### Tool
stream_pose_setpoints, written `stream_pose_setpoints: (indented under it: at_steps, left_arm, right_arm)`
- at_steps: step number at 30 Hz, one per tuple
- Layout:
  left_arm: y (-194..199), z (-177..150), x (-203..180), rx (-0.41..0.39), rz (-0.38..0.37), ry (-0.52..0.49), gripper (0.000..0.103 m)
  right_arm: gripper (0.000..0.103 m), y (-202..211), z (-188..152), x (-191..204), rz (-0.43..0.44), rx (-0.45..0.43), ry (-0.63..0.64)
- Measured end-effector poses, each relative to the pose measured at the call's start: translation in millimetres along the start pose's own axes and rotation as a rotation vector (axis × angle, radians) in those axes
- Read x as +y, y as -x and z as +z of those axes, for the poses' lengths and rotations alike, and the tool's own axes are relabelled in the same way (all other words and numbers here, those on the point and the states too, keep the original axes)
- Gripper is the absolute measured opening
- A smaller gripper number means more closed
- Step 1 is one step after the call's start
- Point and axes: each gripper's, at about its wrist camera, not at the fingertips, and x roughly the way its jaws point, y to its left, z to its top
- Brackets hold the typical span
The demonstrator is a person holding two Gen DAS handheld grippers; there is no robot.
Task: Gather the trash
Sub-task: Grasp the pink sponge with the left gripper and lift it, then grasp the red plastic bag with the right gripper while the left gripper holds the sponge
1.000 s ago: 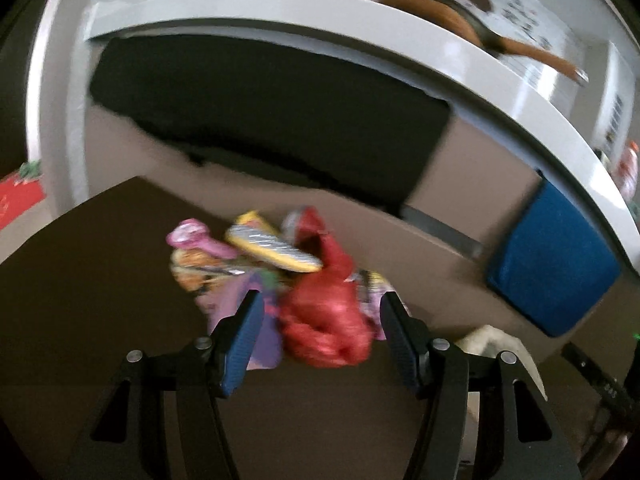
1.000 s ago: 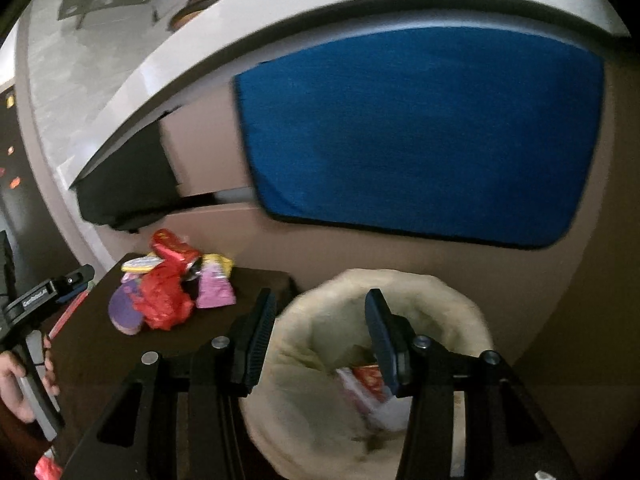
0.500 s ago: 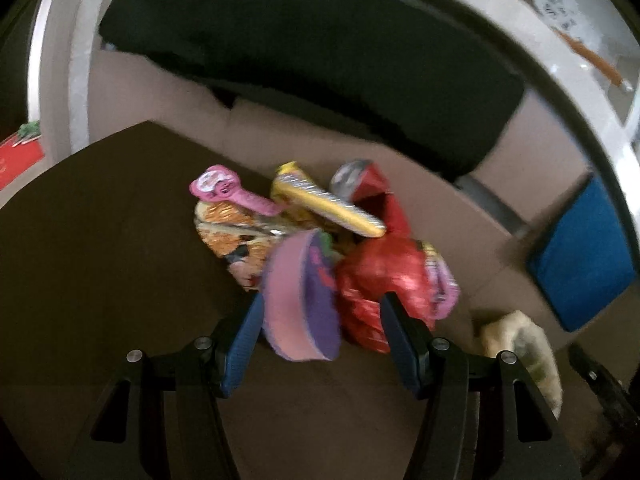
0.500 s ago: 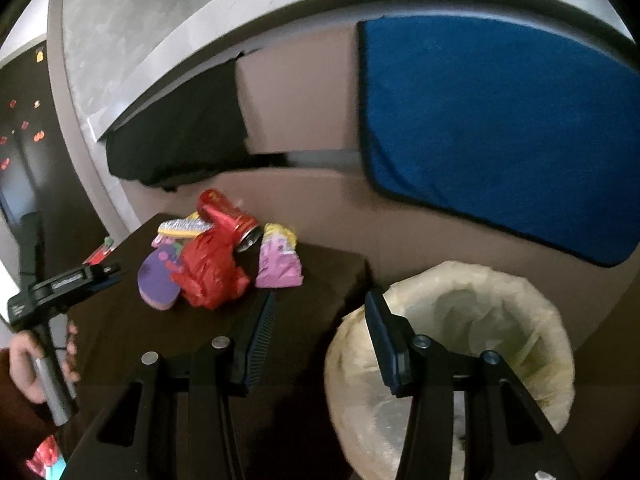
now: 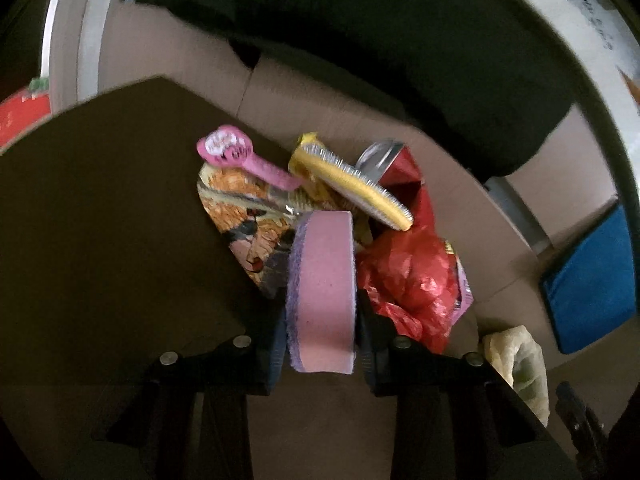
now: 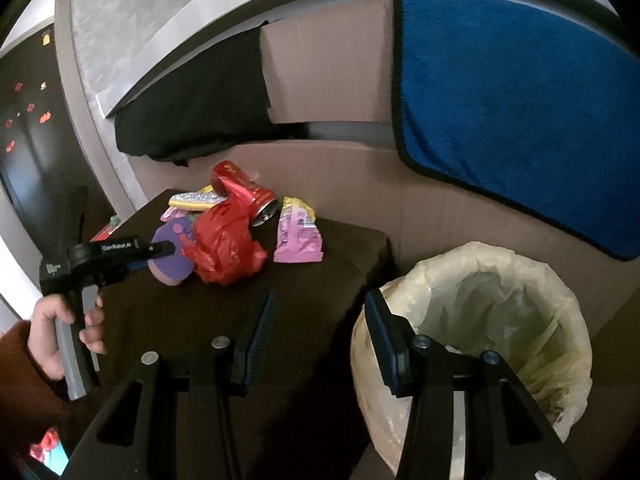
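Note:
A heap of trash lies on the dark table (image 5: 100,220): a crumpled red plastic bag (image 5: 408,280), a red can (image 5: 396,164), a yellow wrapper (image 5: 352,184), a pink wrapper (image 5: 240,156) and a printed snack packet (image 5: 244,228). My left gripper (image 5: 322,320) is shut on a pink and purple sponge (image 5: 324,288), held on edge just in front of the heap. It also shows in the right wrist view (image 6: 172,256). My right gripper (image 6: 320,320) is open and empty, between the table and the lined trash bin (image 6: 480,320).
A blue cloth (image 6: 512,112) and a black cloth (image 6: 200,112) hang over cardboard behind the table. A pink snack pack (image 6: 298,236) lies right of the heap. The bin stands right of the table's corner.
My left gripper has closed on the sponge and lifted it on edge. My right gripper has swung left, away from above the bin toward the table.

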Motion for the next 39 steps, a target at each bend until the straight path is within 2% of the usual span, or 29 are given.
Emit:
stream_pose_setpoints:
  at_steps: [4,10,13,16,21,23,27,32,34,36,39]
  left_arm:
    - [34,-4,7,-0.025,0.02,-0.034,0.032]
    - [85,-11,19,-0.117,0.115,-0.126,0.032]
    - [98,-15,24,-0.144,0.14,-0.156,0.032]
    - [108,-15,32,-0.145,0.139,-0.166,0.032]
    - [121,-9,52,-0.156,0.158,-0.153,0.032]
    - [126,-8,61,-0.156,0.159,-0.142,0.032]
    - [129,-12,67,-0.167,0.176,-0.154,0.032]
    - [125,-13,74,-0.147,0.145,-0.144,0.032]
    - [124,-14,76,-0.147,0.15,-0.139,0.032]
    - [122,-15,76,-0.15,0.159,-0.141,0.032]
    - [119,-17,73,-0.144,0.155,-0.139,0.032]
  right_arm:
    - [0.044,-7,1,9,0.031,0.006,0.016]
    - [0.044,-27,11,29,0.067,-0.003,0.042]
    - [0.044,-43,20,38,0.084,-0.009,0.035]
    - [0.044,-62,31,50,0.139,0.005,0.045]
    - [0.044,-97,43,89,0.185,0.03,0.169]
    - [0.043,-112,48,102,0.171,0.035,0.194]
    - [0.043,-134,55,108,0.15,0.041,0.167]
    - [0.044,-163,57,109,0.148,0.081,0.129]
    - [0.049,-169,53,111,0.142,0.085,0.133]
    - [0.049,-170,49,114,0.127,0.064,0.164]
    - [0.051,-174,44,121,0.068,0.078,0.241]
